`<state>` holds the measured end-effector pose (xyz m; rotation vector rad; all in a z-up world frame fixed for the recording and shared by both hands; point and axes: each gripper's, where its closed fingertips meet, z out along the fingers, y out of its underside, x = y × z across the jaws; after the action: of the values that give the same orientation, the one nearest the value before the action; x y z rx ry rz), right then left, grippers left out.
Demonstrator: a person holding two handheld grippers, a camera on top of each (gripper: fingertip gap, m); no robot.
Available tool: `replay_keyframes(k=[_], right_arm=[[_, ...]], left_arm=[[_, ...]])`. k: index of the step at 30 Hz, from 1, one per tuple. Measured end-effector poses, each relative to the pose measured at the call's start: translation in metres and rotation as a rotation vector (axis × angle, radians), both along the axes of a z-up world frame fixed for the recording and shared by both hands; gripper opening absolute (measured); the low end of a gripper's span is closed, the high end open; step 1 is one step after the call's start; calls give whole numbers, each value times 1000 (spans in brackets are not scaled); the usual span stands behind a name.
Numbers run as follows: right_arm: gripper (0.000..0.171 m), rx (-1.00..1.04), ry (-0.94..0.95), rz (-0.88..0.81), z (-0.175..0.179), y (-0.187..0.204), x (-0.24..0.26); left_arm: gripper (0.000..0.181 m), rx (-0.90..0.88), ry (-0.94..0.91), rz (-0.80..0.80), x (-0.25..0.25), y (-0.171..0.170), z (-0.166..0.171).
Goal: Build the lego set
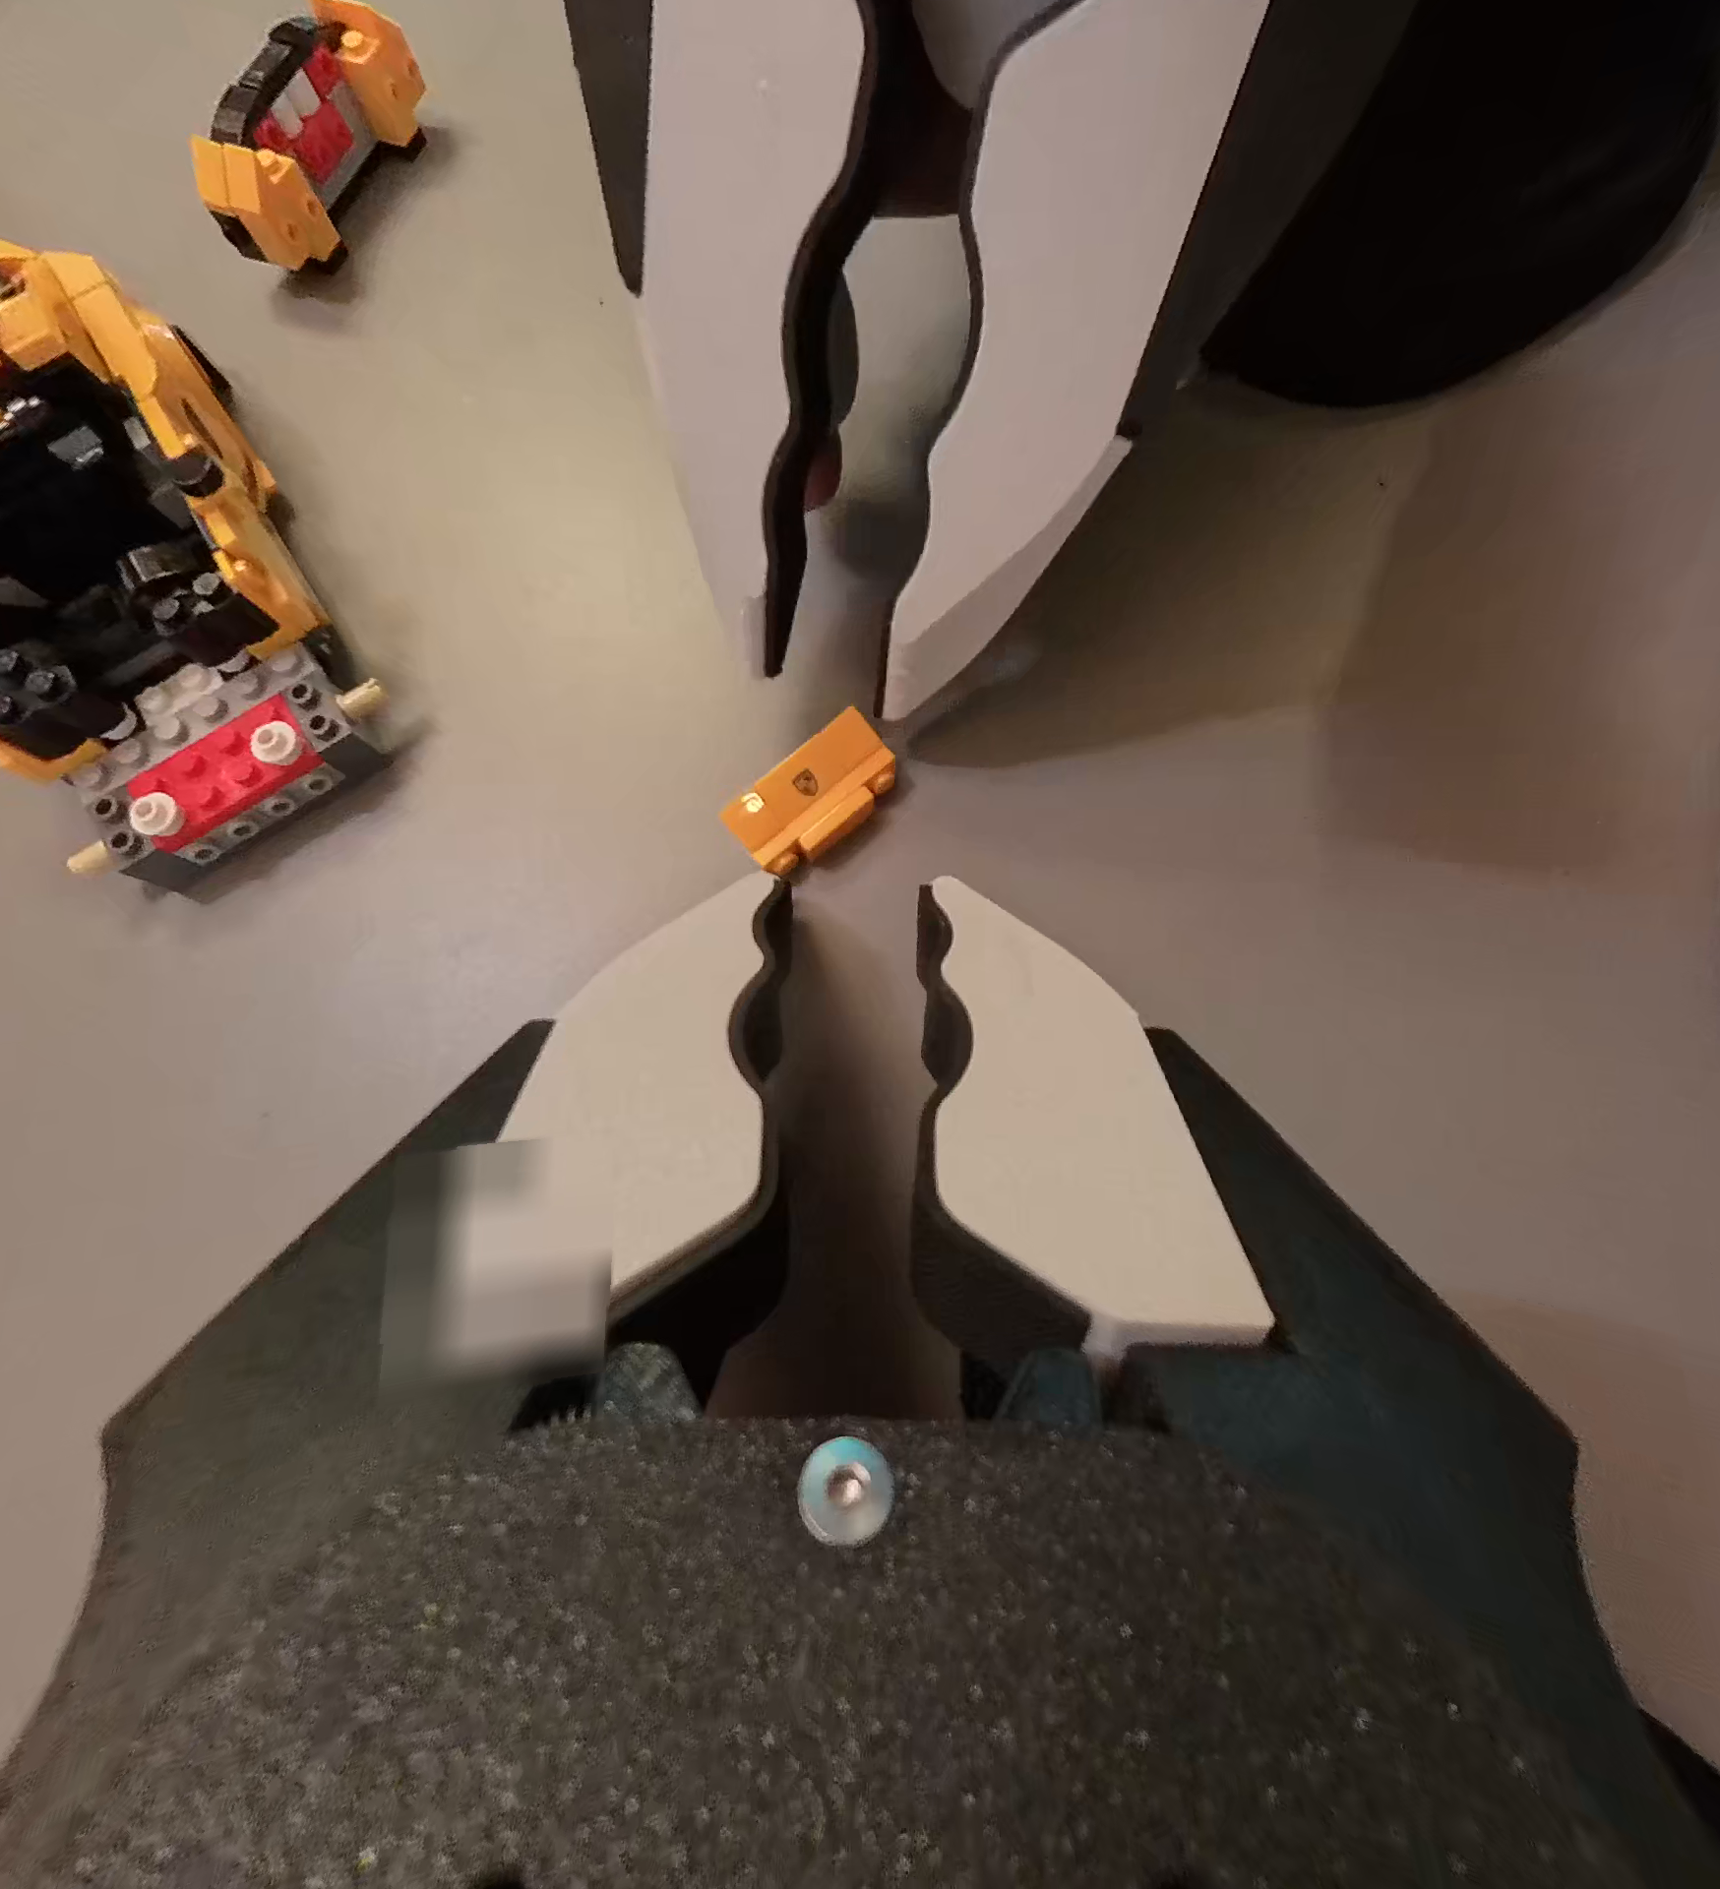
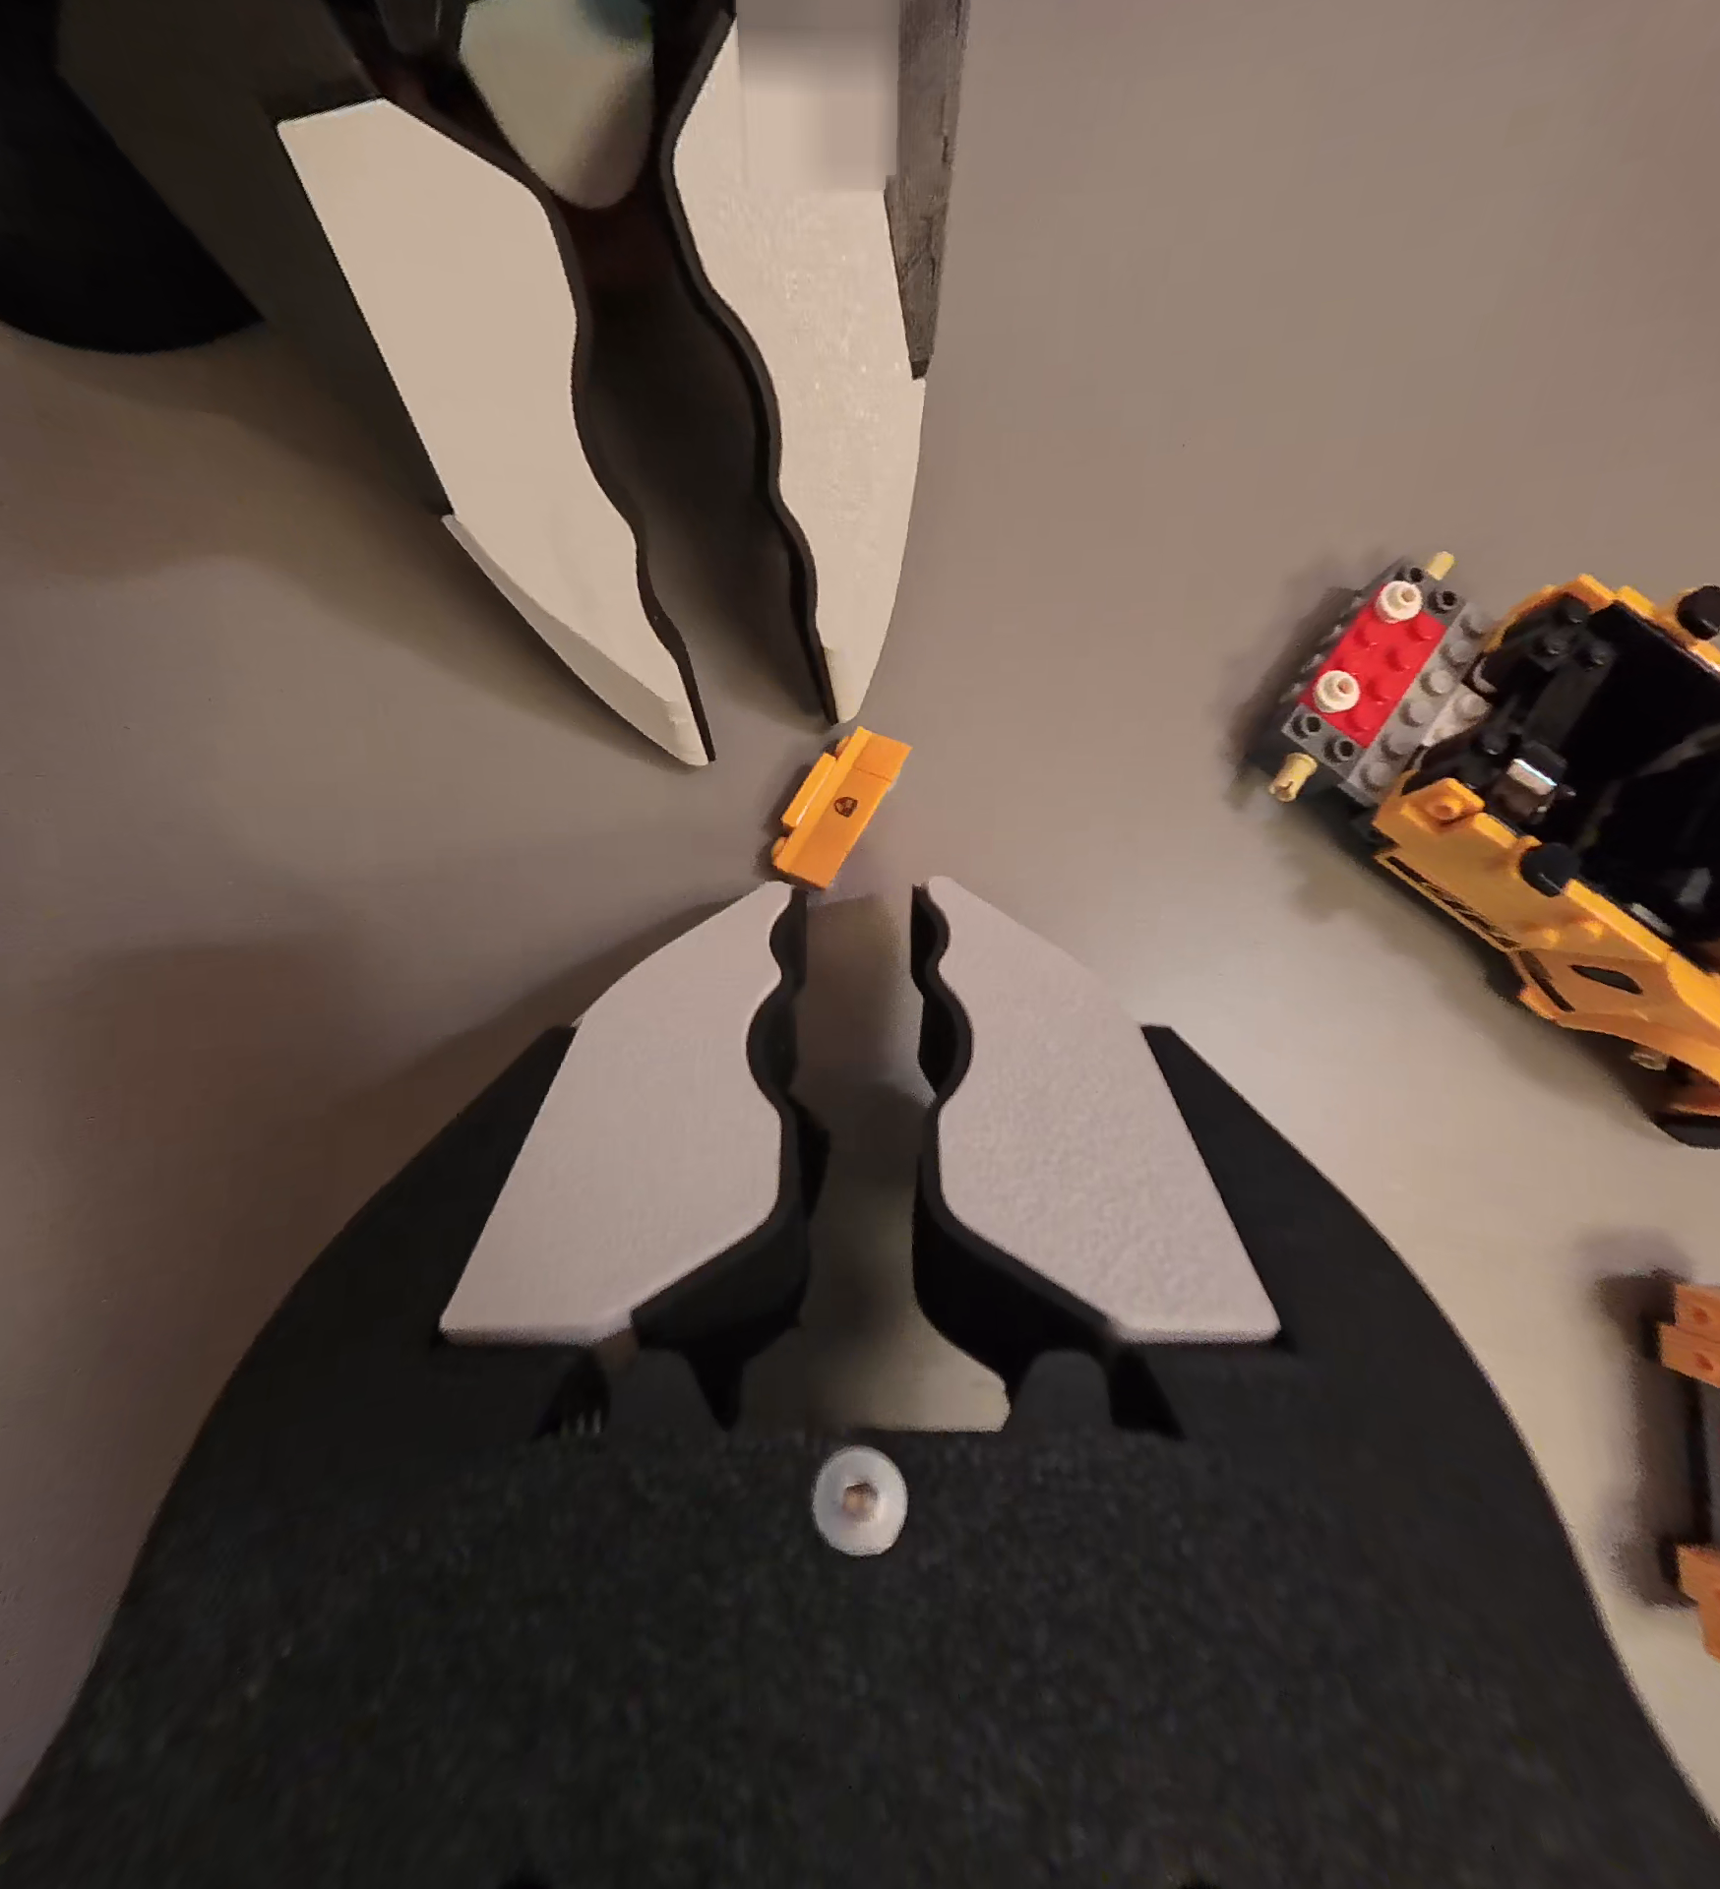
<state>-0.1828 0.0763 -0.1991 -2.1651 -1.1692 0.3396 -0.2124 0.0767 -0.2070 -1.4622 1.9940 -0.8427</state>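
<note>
Both grippers, left gripper (image 1: 854, 889) and right gripper (image 2: 854, 887), are hovering spread beside the small orange piece (image 1: 810, 792); colliding tips could be flicking it away across the tabletop (image 1: 529, 511).

Opposed wrist views look steeply down, close, sharing the orange piece (image 1: 807, 792).

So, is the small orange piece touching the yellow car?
Apart. The left wrist view shows a wide strip of table between the small orange piece and the yellow car.
</note>
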Motion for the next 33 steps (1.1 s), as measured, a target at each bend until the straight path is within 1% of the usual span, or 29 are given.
replay_keyframes(k=[4, 6, 8, 9, 10, 13, 15, 17, 18, 19, 20, 22, 24, 27, 31, 33], right_arm=[[19, 61, 50, -46, 16, 8, 11], [21, 132, 120, -102, 33, 19, 21], [23, 240, 184, -205, 53, 36, 37], [16, 301, 215, -266, 64, 45, 47], [0, 365, 250, -326, 77, 52, 58], [0, 529, 319, -463, 115, 66, 93], [0, 675, 307, -556, 141, 81, 126], [0, 725, 297, -628, 154, 101, 157], [10, 737, 306, -659, 158, 113, 172], [21, 765, 312, -664, 162, 124, 184], [23, 799, 286, -659, 163, 136, 195], [29, 879, 140, -631, 161, 158, 214], [30, 956, -21, -555, 161, 176, 221], [34, 1006, -212, -434, 160, 200, 220], [34, 1012, -371, -317, 150, 225, 221], [32, 1004, -412, -265, 146, 231, 224]], left_arm=[[21, 1, -39, 29, 1, 7, 7], [11, -21, -65, 52, 1, 10, 14], [0, 4, -155, 104, 4, 20, 30], [0, 21, -217, 140, 6, 27, 42], [0, 26, -283, 180, 7, 33, 55], [0, 23, -476, 317, 3, 56, 92], [0, 27, -556, 391, -1, 70, 107], [0, 42, -614, 448, -4, 81, 119], [0, 58, -635, 466, -5, 85, 124], [0, 76, -644, 474, -5, 87, 128], [0, 93, -641, 478, -4, 90, 131], [0, 127, -634, 479, 0, 94, 136], [0, 149, -619, 465, 5, 96, 141], [0, 170, -603, 454, 18, 102, 145], [0, 153, -581, 442, 37, 107, 142], [0, 147, -569, 439, 43, 107, 137]])
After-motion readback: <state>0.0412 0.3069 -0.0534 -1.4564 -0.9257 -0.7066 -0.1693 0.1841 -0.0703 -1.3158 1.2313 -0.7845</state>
